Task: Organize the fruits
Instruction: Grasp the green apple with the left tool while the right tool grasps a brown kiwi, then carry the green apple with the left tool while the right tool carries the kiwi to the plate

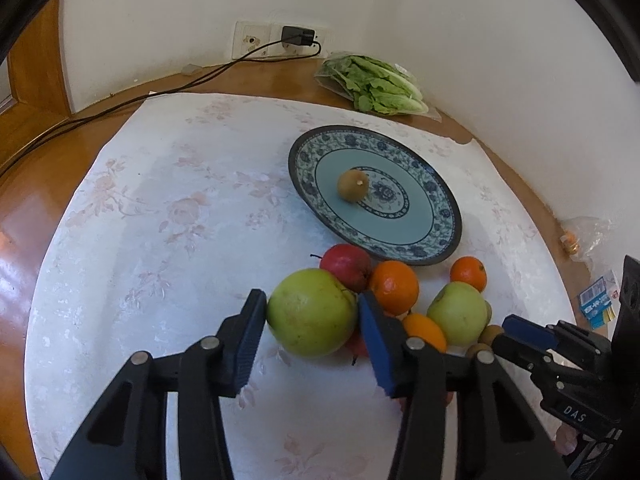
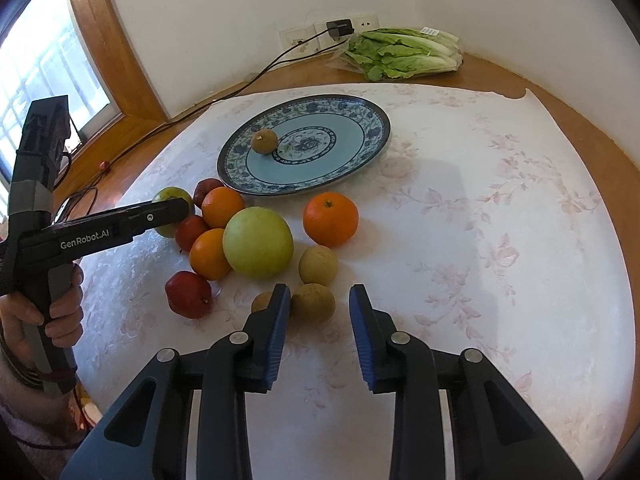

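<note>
The left gripper (image 1: 312,300) is clamped on a large round green apple (image 1: 312,312). Its blue pads press the fruit's left and right flanks. The apple sits on the pale floral tablecloth (image 1: 160,220), at the near left of the fruit cluster. It is nearly spherical with no clear long axis, and its stem dimple tilts up and to the right. Behind it a red pear-shaped fruit (image 1: 346,267) points its stalk leftward.

Further back and to the right, a blue-and-white patterned ceramic plate (image 1: 400,248) holds one small brown oval fruit (image 1: 352,185), its pale stem scar facing upward.

On the right, the right gripper (image 2: 320,300) has its jaws apart. A brown round fruit (image 2: 313,303) lies on the cloth between the tips, against the left pad, with a gap before the right pad.

Only the right wrist view shows the person's hand (image 2: 60,312) around the left gripper's handle, the window (image 2: 48,64), and a second red fruit (image 2: 188,294) near the front. Only the left wrist view shows the blue carton (image 1: 596,302) at the table's right edge.
</note>
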